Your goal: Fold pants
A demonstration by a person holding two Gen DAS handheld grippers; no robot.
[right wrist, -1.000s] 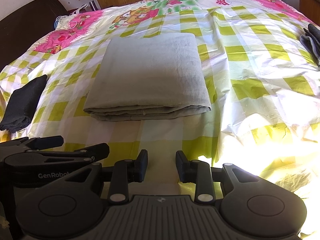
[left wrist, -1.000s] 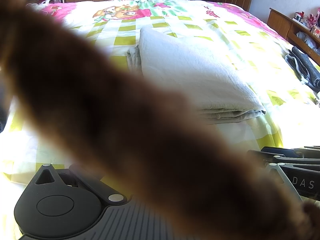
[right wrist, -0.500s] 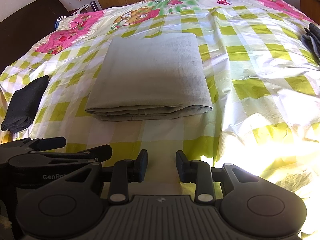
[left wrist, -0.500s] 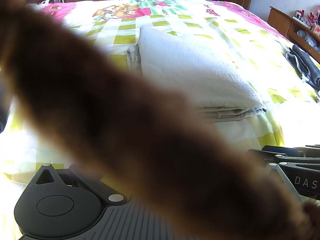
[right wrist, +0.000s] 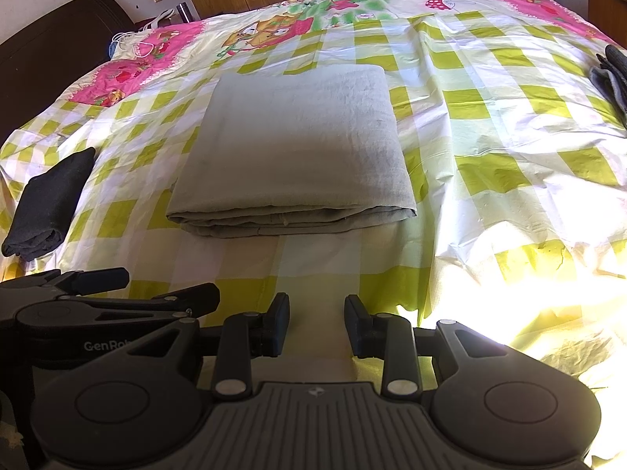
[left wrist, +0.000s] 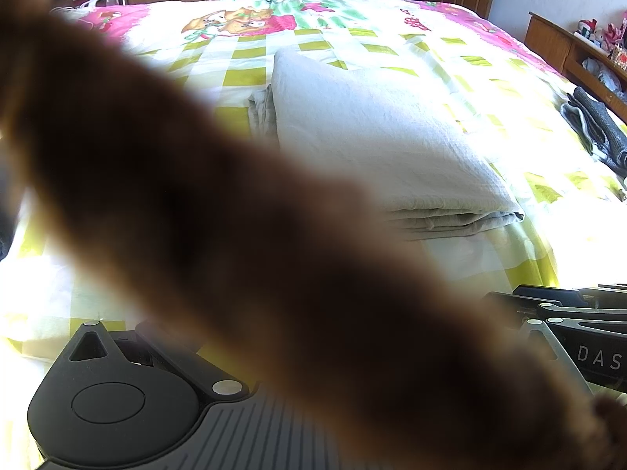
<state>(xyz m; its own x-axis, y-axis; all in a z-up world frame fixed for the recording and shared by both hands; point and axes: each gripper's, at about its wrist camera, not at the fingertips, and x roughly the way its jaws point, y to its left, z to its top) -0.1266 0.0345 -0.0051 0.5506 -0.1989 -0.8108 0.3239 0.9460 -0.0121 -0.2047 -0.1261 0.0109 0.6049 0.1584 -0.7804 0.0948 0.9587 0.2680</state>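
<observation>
The pale grey pants (right wrist: 298,149) lie folded into a neat rectangle in the middle of the bed (right wrist: 490,125), stacked layers showing along the edge nearest the cameras, flat on the green-and-white checked cover. The right gripper (right wrist: 316,325) hangs just short of the bed's near edge, fingers spread a little with nothing between them, only bare cover in the gap; it sits apart from the pants. The left gripper (right wrist: 133,293) shows at the lower left of the right wrist view, near the bed's near-left part, its dark arms lying close together, though whether the tips meet cannot be told. From the left wrist view a blurred brown shape (left wrist: 243,243) smothers most of the lens and hides that gripper's fingers. A dark folded cloth (right wrist: 47,203) rests by the bed's left edge, and a grey garment (right wrist: 613,74) sits at the right edge, both well apart from the pants.
</observation>
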